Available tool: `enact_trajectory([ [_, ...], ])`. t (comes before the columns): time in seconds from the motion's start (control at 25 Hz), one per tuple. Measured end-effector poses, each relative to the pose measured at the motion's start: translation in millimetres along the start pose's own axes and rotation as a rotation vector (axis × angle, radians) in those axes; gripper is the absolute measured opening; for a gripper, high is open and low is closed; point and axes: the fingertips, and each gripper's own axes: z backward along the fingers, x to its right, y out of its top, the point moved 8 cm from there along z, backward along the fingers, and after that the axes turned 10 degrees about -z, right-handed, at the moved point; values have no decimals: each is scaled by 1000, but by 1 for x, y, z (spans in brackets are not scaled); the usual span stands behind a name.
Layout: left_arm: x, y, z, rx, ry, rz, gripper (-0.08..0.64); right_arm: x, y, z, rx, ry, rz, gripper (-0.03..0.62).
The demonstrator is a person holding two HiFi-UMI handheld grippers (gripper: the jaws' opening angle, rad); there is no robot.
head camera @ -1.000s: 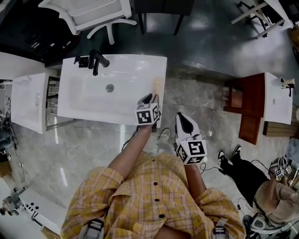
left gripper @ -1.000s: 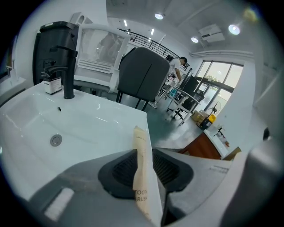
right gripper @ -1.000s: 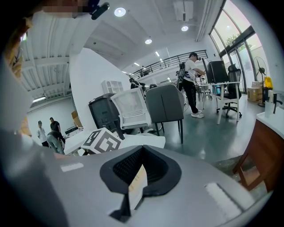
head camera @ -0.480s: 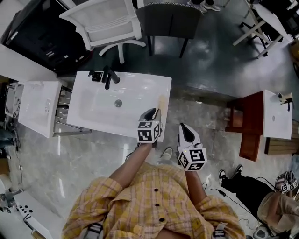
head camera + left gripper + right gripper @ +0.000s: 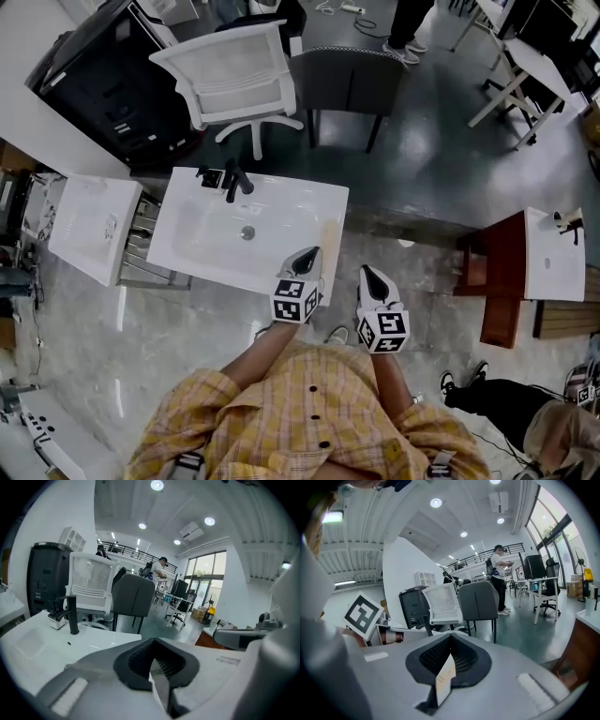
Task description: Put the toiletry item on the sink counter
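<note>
Since the earlier frame, left gripper (image 5: 312,253) and right gripper (image 5: 367,273) have drawn back from the bench (image 5: 202,251). Both jaws are pressed together, gripping nothing. The pale toiletry item (image 5: 329,236) apparently lies on the right rim; retreat straight, without brushing it.

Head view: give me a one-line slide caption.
Person in a yellow plaid shirt holds left gripper and right gripper near the white rectangular sink counter with its black faucet.
</note>
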Motion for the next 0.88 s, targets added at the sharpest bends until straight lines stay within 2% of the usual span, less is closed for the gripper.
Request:
enact_trajectory([
  [0.28, 2, 11, 25, 87, 16, -34, 0, -4, 3, 4, 25, 35, -14, -2],
  [0.68, 5, 27, 52, 210, 51, -128, 0, -20, 24, -1, 69, 101, 41, -2],
  [0.88, 2, 31, 58, 236, 58, -146, 0, -22, 31, -3, 92, 109, 56, -2],
])
